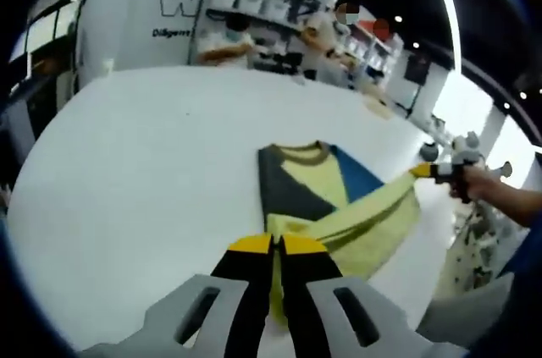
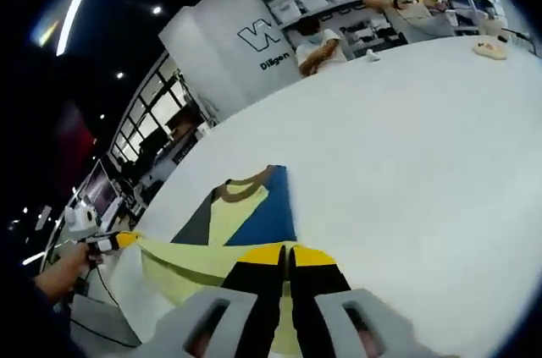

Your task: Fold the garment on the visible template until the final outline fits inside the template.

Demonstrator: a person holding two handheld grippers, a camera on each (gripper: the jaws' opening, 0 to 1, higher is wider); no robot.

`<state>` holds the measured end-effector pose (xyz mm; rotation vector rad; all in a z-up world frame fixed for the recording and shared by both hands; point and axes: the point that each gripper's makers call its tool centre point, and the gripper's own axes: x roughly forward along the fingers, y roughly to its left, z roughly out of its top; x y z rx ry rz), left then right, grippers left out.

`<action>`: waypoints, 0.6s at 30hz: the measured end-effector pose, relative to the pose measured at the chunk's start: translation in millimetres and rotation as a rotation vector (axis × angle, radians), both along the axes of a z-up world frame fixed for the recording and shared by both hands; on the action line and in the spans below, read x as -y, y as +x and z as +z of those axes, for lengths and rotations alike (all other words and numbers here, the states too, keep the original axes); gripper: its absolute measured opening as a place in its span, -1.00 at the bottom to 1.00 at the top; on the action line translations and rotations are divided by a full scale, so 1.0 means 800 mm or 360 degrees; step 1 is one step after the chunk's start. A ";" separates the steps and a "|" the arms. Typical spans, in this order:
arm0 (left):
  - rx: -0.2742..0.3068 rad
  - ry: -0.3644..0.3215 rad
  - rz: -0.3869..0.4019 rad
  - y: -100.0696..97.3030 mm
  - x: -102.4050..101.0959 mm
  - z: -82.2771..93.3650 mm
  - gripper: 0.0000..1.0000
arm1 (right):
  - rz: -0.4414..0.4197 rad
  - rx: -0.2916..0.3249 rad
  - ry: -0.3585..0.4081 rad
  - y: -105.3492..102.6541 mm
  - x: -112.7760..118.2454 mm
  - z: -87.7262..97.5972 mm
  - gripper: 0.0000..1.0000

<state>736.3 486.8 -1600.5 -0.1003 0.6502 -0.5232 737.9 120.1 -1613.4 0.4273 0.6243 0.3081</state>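
Two grippers, one soft garment (image 1: 339, 197) — I have the left gripper (image 1: 275, 245) pinched shut on the yellow hem at the near edge of the white counter (image 1: 144, 172), and in the right gripper view the right gripper (image 2: 286, 255) is likewise closed with yellow cloth running under its fingers. In the left gripper view the right gripper (image 1: 423, 170) appears at about 3 o'clock, drawing a long yellow sleeve out taut from the body of the shirt; in the right gripper view the left gripper (image 2: 127, 239) shows at 9 o'clock on the far end of the same strip. The garment lies flat near the counter's edge, collar toward 12 o'clock, with grey, yellow and blue panels. I cannot make out a template outline beneath it. My read: light, limp knit that sags and creases wherever unsupported, not slippery, not fragile — best taken at hems, cuffs or corners so a whole edge follows the pull.
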 end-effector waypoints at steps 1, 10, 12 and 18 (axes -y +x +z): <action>0.0005 0.0002 0.0004 0.003 0.003 0.003 -1.00 | 0.0000 0.0004 -0.0004 0.003 0.000 0.001 -1.00; 0.0063 0.0017 0.0056 0.048 0.000 0.015 -1.00 | -0.0020 0.0083 -0.0023 0.056 0.003 0.018 -1.00; 0.0074 0.0018 0.0066 0.053 0.001 0.018 -1.00 | -0.0022 0.0098 -0.0021 0.066 0.004 0.021 -1.00; 0.0124 0.0015 0.0101 0.079 -0.003 0.031 -1.00 | 0.0000 0.0160 -0.0033 0.100 -0.003 0.037 -1.00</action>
